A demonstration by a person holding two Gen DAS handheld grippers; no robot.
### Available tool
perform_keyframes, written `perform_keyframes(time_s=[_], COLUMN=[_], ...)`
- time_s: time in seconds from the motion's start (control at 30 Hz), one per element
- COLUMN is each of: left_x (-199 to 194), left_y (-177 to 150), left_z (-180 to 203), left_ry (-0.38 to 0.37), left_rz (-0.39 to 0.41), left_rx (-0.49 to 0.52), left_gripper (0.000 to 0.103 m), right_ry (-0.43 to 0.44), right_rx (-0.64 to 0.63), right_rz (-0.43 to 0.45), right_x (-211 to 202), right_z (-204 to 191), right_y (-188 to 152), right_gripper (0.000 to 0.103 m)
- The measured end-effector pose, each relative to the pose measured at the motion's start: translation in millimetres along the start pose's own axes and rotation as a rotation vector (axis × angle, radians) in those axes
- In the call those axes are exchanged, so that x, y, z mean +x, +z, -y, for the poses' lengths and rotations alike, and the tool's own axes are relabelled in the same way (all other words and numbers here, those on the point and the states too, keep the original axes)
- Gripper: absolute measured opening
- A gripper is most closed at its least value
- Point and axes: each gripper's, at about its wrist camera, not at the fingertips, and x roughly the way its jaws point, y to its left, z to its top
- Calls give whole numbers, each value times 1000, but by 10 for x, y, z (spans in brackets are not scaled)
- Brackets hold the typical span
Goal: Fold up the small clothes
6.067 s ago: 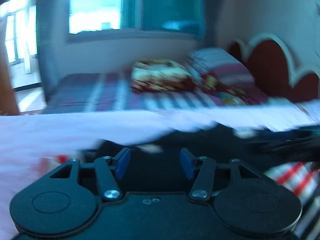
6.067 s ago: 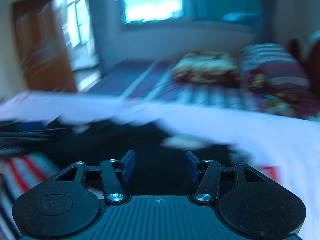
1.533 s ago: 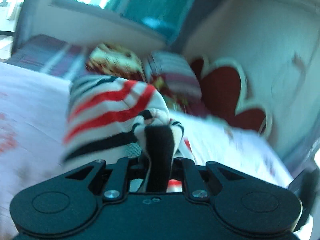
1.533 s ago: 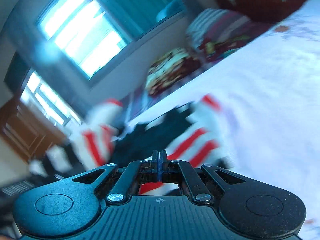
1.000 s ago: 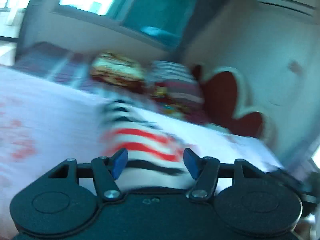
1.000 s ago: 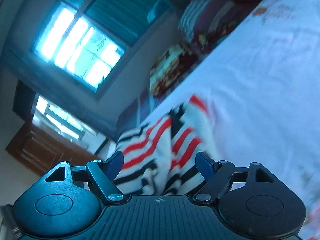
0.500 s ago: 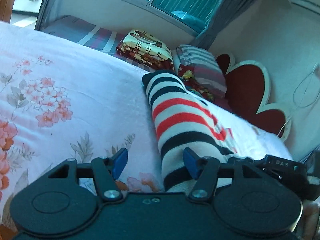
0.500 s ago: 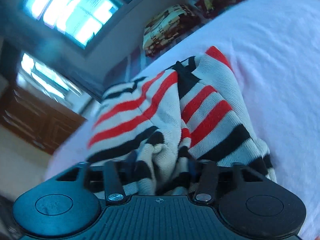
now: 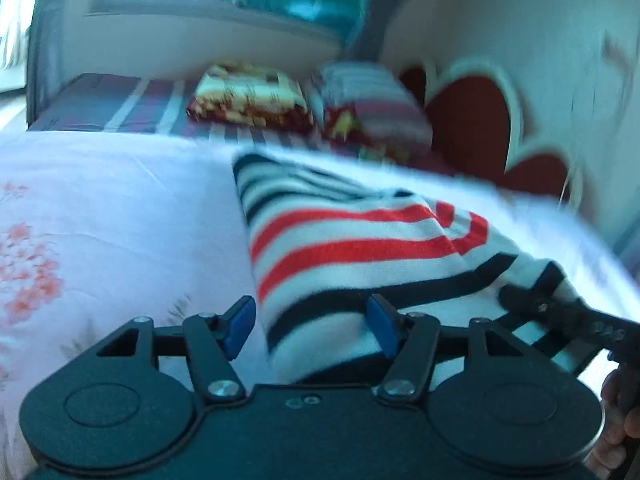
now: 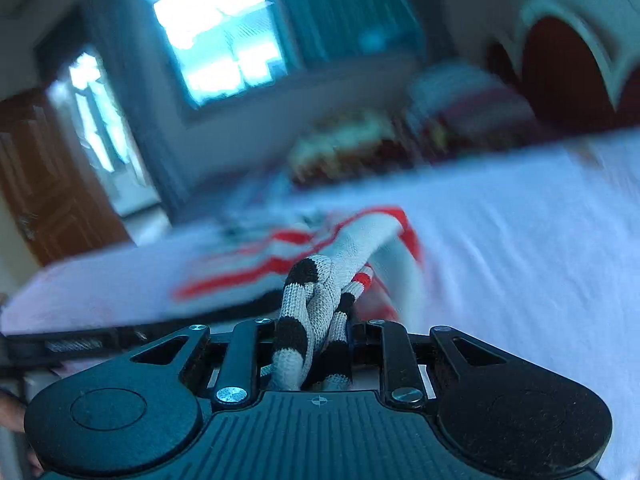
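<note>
right fingers (image 10: 312, 344) just closed, pinching striped sweater (image 9: 360, 248) edge; left fingers (image 9: 312, 326) wide, apparently untouching; sheet (image 9: 100, 208) bare leftward.

A bed (image 9: 120, 184) fills the near ground, spread with a pale sheet printed with pink flowers. Beyond it lies a purple striped cover (image 9: 120, 108), and on that a folded patterned blanket (image 9: 248, 96) beside a striped pillow (image 9: 372, 100). A dark red headboard (image 9: 472, 128) with white scalloped edging stands against the pale wall (image 9: 500, 20) (the frames are blurred, so finer detail is lost). A bright window (image 10: 212, 36) with teal curtains (image 10: 340, 8) lets in daylight. In the right wrist view a brown wooden door (image 10: 44, 184) stands at the left.
</note>
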Motion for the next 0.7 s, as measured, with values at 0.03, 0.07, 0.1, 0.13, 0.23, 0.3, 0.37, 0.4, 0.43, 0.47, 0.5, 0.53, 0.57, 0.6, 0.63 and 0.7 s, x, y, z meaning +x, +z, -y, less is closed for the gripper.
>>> perform_keyframes(time_s=[0.03,0.07,0.1,0.13,0.23,0.3,0.37,0.4,0.43,0.47,0.5,0.53,0.57,0.6,0.63,0.7], left_x=[64,105,113,106,31,-74,-48,7,60,122,176,225,272,306,344,365], left_y=[-13,-26,-28,-26,19,102,218,268,317,360,388,408,417,411,408,379], left_z=[77,141,167,174,90,-27,-96,-128,-162,-196,-204,-212,-220,-220,-213,-186], left_ry=[7,30,43,45,5,-37,-34,-29,-29,-34,-30,-22,-24,-20,-6,36], left_rz=[-13,-12,-9,-9,-6,43,60,57,51,43,34,23,13,1,-15,-26], left_rx=[29,55,62,62,40,-4,-7,-15,-23,-29,-25,-18,-9,0,19,63], left_gripper=[63,64,65,64,61,60,60,60,60,60,60,60,60,63,64,65], right_ry=[-11,18,31,37,56,74,95,119,130,135,137,134,120,111,108,84], right_rx=[37,79,107,136,168,174,243,278,295,301,296,280,254,214,157,16], right_rz=[-48,-43,-34,-34,29,90,66,56,45,26,9,-5,-16,-18,-17,15], right_x=[119,137,96,71,-106,-191,-86,9,82,197,287,393,480,529,562,594], right_z=[102,185,231,260,329,445,631,717,758,797,815,825,809,773,719,558], right_y=[-92,-171,-183,-164,-68,37,198,276,361,431,519,582,626,662,706,720], right_gripper=[22,22,22,23,44,47,47,47,47,47,47,47,46,40,17,10])
